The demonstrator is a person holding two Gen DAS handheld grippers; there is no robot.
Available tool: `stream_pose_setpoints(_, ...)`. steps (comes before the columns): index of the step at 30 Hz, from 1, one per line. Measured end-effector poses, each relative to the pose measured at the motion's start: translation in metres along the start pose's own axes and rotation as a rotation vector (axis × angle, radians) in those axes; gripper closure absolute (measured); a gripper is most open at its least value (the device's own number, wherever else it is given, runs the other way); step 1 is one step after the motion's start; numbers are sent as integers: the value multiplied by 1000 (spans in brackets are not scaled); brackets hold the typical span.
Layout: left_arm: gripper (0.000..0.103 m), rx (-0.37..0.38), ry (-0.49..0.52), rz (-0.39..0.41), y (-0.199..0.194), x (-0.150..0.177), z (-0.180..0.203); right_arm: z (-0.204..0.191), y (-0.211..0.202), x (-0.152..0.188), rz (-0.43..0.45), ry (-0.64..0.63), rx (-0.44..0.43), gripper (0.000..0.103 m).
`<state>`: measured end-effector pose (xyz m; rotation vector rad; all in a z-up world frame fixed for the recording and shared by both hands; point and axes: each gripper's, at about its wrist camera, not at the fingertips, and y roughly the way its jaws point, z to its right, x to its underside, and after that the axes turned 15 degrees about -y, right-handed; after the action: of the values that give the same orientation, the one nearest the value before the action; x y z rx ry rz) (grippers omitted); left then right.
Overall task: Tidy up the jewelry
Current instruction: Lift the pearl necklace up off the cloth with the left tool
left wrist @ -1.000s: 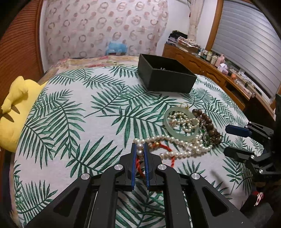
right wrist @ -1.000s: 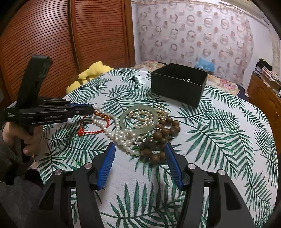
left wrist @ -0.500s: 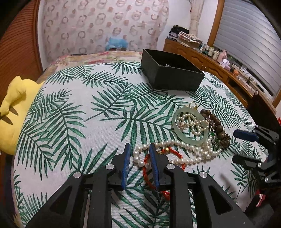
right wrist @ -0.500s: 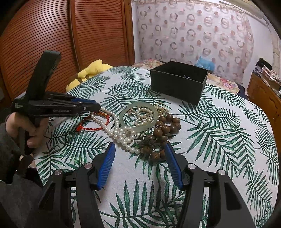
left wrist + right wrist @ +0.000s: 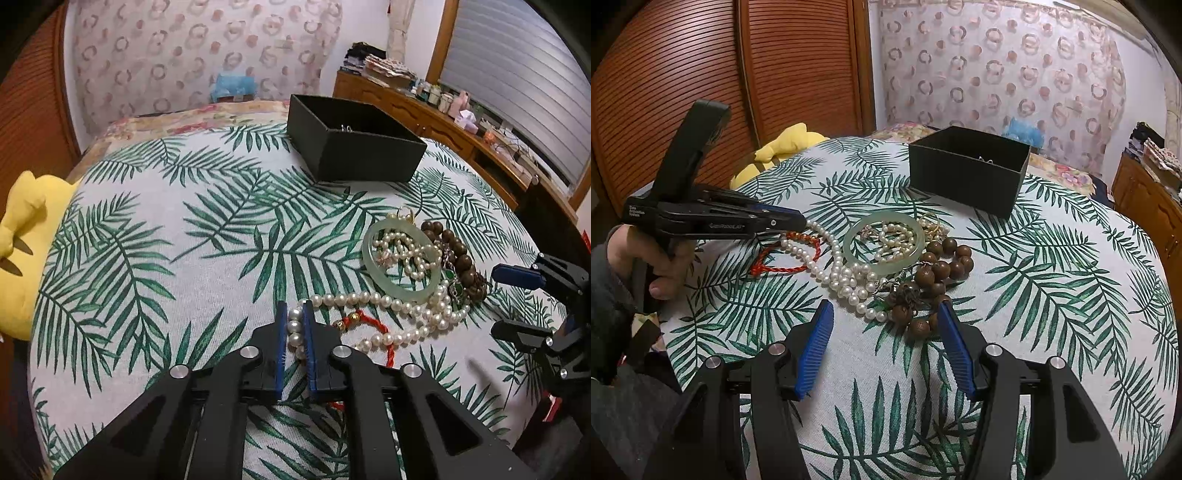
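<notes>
My left gripper is clamped on the end of the pearl necklace, which lies on the leaf-print cloth beside a red cord bracelet, jade bangle and wooden beads. My right gripper stands open and empty just short of the beads. The black box sits beyond.

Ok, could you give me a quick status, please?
Left hand-held gripper shut on pearl necklace. Right hand-held gripper open. Red cord tangled underneath.
</notes>
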<state>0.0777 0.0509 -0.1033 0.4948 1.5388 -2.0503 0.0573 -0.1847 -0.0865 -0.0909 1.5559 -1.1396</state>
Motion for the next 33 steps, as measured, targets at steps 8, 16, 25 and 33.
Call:
stream_pose_setpoints(8, 96, 111, 12, 170, -61, -18, 26, -6, 4, -5, 5, -16, -10, 48)
stream_pose_setpoints(16, 96, 202, 44, 295, -122, -38, 55, -8, 1, -22, 27, -31, -16, 50)
stream_pose_setpoints(25, 96, 225, 70, 404, -170, -54, 69, -8, 1, -36, 43, -32, -36, 56)
stream_pose_setpoints(33, 96, 221, 44, 480, -200, -67, 59, -17, 19, -49, 34, -47, -72, 66)
